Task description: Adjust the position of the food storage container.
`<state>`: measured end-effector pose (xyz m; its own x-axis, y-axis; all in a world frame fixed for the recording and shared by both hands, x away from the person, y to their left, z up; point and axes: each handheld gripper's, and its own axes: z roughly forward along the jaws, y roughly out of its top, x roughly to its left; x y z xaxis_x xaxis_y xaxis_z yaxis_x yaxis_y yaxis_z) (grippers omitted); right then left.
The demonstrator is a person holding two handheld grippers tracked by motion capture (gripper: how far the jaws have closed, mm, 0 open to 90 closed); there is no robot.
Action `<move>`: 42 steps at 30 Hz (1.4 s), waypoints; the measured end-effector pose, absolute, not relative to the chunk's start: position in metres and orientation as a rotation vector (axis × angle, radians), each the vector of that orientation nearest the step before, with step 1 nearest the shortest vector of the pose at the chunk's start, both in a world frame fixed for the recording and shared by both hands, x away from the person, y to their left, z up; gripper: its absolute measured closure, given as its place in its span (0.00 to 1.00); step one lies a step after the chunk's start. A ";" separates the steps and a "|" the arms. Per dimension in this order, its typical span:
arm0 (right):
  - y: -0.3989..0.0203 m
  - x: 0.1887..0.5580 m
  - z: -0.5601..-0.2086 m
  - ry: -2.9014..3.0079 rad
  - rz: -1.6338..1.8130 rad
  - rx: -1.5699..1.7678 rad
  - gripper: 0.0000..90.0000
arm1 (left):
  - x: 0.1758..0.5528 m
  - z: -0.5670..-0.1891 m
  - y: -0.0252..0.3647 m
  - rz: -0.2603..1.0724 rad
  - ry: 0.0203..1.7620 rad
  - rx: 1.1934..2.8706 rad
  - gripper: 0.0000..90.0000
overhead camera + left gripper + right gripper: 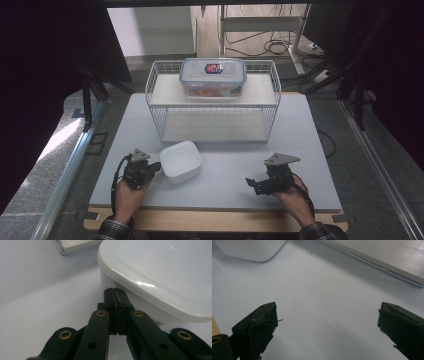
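Here, from the high view, the white lidded box (180,160) sits at about seven o'clock of the wire rack (212,102), the left gripper (153,168) at its nine o'clock side. In the left gripper view the jaws are pressed together, empty, tips against the box wall (likely nudging it); in the right gripper view the right gripper (327,332) stands spread, so the next move probably calls for it to meet the box's far side.

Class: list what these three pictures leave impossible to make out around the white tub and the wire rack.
- White tub: contents, hidden by its lid in the high view; cut off by the frame edge in the left gripper view.
- Clear box on the wire rack: label and contents too small, high view.
- Left claw: whether its shut tips touch the tub.
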<state>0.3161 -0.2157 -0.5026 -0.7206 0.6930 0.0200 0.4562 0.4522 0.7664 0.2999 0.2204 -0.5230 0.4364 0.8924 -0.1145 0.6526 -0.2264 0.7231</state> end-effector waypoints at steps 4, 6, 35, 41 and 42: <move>-0.214 0.319 -0.503 2.404 1.129 0.979 0.04 | 0.311 -0.524 0.217 0.415 1.288 1.968 0.99; -0.213 0.320 -0.504 2.408 1.131 0.981 0.04 | 0.317 -0.524 0.215 0.412 1.275 1.973 0.99; -0.217 0.332 -0.501 2.399 1.102 1.110 0.11 | 0.338 -0.521 0.134 0.321 1.025 2.121 0.99; -0.216 0.329 -0.501 2.409 1.100 1.062 0.14 | 0.334 -0.513 0.140 0.375 1.031 2.122 0.91; -0.216 0.329 -0.501 2.407 1.105 1.054 0.14 | 0.333 -0.510 0.143 0.383 1.034 2.108 0.86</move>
